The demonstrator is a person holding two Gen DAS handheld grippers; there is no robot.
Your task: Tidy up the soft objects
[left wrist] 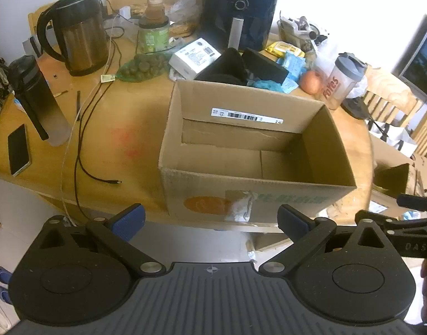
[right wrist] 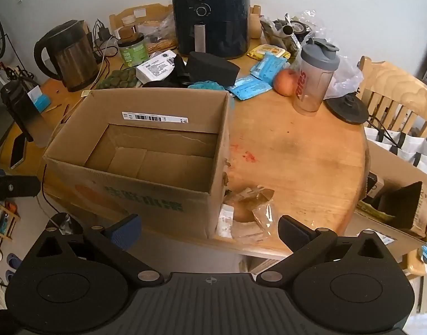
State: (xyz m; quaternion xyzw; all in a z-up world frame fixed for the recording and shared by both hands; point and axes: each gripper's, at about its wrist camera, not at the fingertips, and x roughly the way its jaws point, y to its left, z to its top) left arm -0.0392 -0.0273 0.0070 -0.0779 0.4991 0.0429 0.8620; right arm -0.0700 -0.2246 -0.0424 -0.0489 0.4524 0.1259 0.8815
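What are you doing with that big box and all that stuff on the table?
A person holds a gripper in each hand, getting ready to tidy soft things. The left gripper and the right gripper both hang near the table's edge with jaws wide open, holding nothing. The cardboard box in front of them is open and empty. The soft things, like the black foam blocks and the blue packets, lie behind the box, not yet touched.
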